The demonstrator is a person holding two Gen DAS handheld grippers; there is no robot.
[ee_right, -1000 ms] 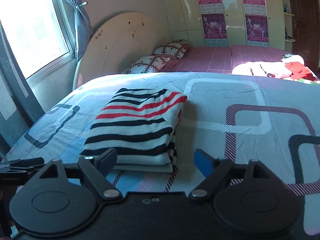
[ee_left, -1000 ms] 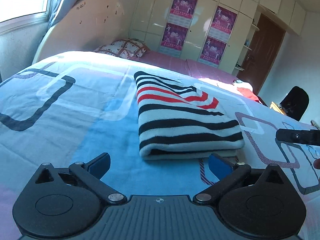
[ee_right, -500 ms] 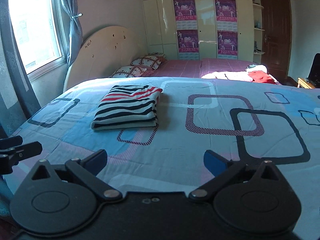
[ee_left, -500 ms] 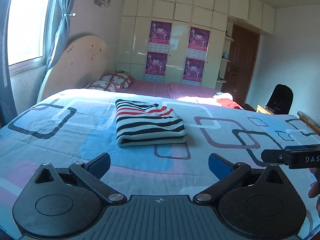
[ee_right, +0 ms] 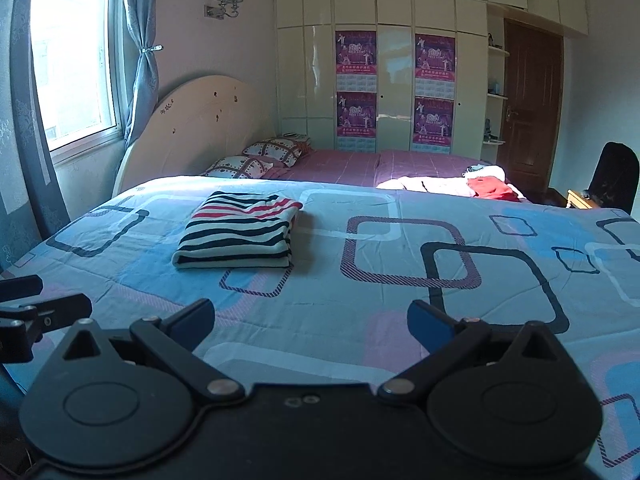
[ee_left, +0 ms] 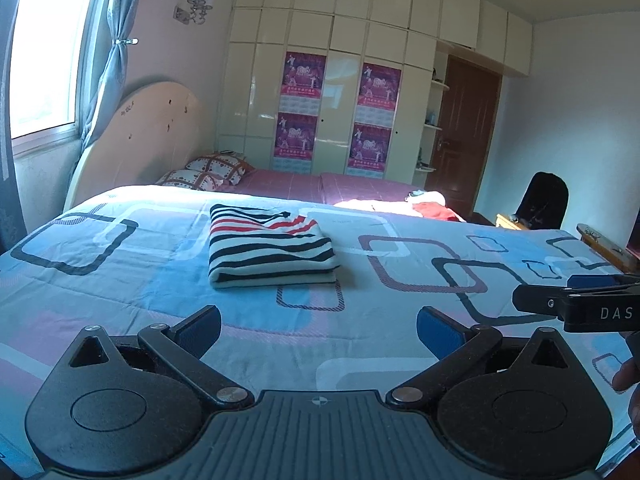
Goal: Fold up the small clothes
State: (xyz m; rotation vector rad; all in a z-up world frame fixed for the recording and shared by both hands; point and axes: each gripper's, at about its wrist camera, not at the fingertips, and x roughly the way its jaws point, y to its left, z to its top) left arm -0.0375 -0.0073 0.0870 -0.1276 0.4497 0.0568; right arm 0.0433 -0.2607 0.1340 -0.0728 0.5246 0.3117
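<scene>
Striped top: I see the striped top [ee_left: 271, 250] folded into a neat block. It lies flat on the blue bedspread [ee_left: 140, 292], a bit left of the middle.
Left gripper: My left gripper [ee_left: 319, 326] has its blue fingers [ee_left: 199, 326] spread wide. It holds nothing and is well apart from the top.
Right gripper: My right gripper [ee_right: 311, 322] is spread wide too, with nothing in it.
Far side: More clothes [ee_right: 460, 186] sit in a sunny pile, white and red.
</scene>
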